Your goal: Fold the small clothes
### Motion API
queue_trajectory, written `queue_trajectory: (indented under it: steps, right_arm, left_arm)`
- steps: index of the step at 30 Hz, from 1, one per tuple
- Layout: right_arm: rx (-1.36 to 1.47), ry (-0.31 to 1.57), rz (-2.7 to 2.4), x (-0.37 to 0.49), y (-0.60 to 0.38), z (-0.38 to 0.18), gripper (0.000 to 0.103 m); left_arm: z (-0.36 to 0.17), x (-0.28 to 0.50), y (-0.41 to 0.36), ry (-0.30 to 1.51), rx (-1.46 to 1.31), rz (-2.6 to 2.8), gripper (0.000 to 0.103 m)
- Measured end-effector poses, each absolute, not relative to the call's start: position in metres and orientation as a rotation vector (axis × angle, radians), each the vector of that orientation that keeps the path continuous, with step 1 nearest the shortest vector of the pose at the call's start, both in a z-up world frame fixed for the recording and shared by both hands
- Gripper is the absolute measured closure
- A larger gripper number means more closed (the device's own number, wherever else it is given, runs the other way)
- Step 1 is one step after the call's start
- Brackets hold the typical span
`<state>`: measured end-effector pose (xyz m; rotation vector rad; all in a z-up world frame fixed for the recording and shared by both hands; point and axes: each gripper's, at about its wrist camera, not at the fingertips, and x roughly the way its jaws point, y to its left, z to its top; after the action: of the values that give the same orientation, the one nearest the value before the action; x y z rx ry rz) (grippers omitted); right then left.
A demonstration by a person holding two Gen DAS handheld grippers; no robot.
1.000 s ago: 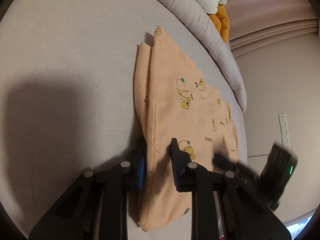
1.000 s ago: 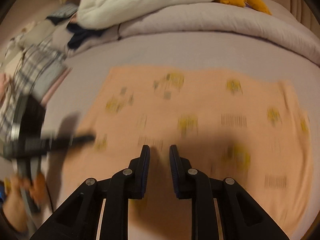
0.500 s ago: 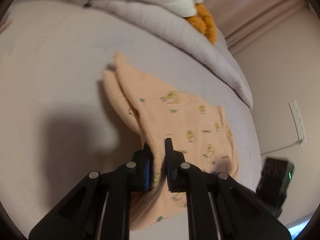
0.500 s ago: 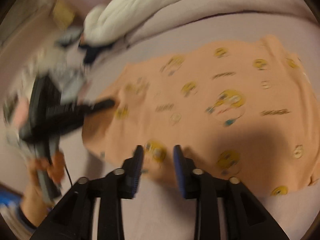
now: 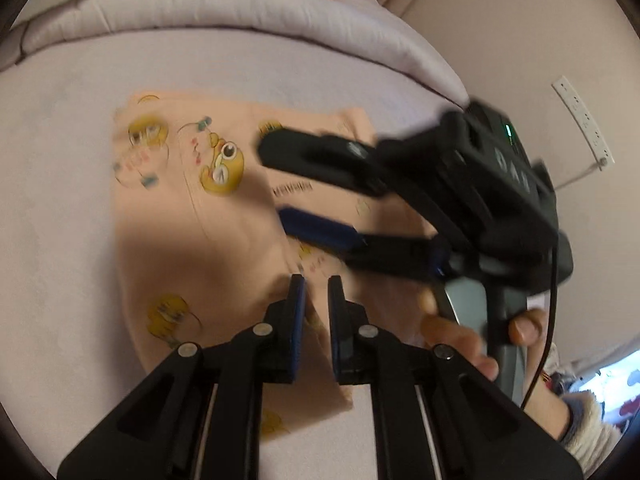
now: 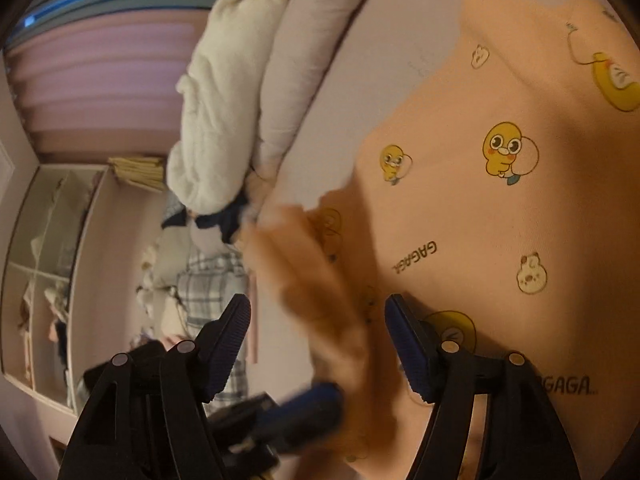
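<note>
1. A small peach garment (image 5: 192,216) printed with yellow cartoon ducks lies partly folded on the lilac bed (image 5: 56,208), near the rolled duvet (image 5: 240,8).
2. It looks light, soft and floppy, so it would likely sag and slide; hems and corners seem the best places to hold.
3. The left gripper (image 5: 316,292) is clenched on a raised fold of the garment.
4. The right gripper (image 6: 318,320) has just been opening; lifted cloth hangs between its spread jaws, not pinched.
5. No containers are visible.
</note>
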<state>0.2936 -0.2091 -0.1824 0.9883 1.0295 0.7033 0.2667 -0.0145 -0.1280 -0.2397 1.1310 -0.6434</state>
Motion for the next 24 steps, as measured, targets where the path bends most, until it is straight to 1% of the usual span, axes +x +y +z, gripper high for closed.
queue_trajectory:
  steps: [3,5,8,9,10,11,12,13,14,17,24]
  right_arm:
    - [0.894,1.051,0.692,0.295,-0.197,-0.178,0.033]
    - [0.83,1.069,0.665,0.311,-0.191,-0.175,0.033]
    - [0.759,1.094,0.616,0.324,-0.18,-0.172,0.035]
    - [0.747,1.096,0.607,0.324,-0.18,-0.172,0.036]
    - [0.728,1.099,0.593,0.327,-0.178,-0.172,0.043]
    - [0.693,1.104,0.577,0.329,-0.175,-0.172,0.056]
    - [0.662,1.107,0.559,0.33,-0.174,-0.173,0.065]
    - [0.625,1.109,0.533,0.329,-0.173,-0.173,0.084]
    - [0.61,1.103,0.52,0.329,-0.172,-0.173,0.092]
    - [0.608,1.05,0.514,0.324,-0.173,-0.164,0.095]
    - [0.512,0.889,0.472,0.315,-0.211,-0.108,0.095]
  left_arm:
    - [-0.132,0.256,-0.001,1.129,-0.285,-0.651,0.094]
    - [-0.131,0.244,0.017,1.118,-0.328,-0.652,0.092]
    - [-0.128,0.223,0.04,1.095,-0.387,-0.638,0.091]
    - [-0.128,0.219,0.048,1.093,-0.398,-0.626,0.089]
    - [-0.129,0.216,0.053,1.092,-0.402,-0.611,0.088]
    - [-0.132,0.211,0.064,1.095,-0.41,-0.584,0.088]
    - [-0.135,0.209,0.07,1.101,-0.422,-0.57,0.088]
    - [-0.137,0.204,0.078,1.107,-0.441,-0.555,0.088]
    - [-0.14,0.203,0.083,1.112,-0.459,-0.542,0.088]
    - [-0.142,0.203,0.09,1.11,-0.499,-0.511,0.088]
    - [-0.141,0.201,0.084,1.122,-0.487,-0.517,0.088]
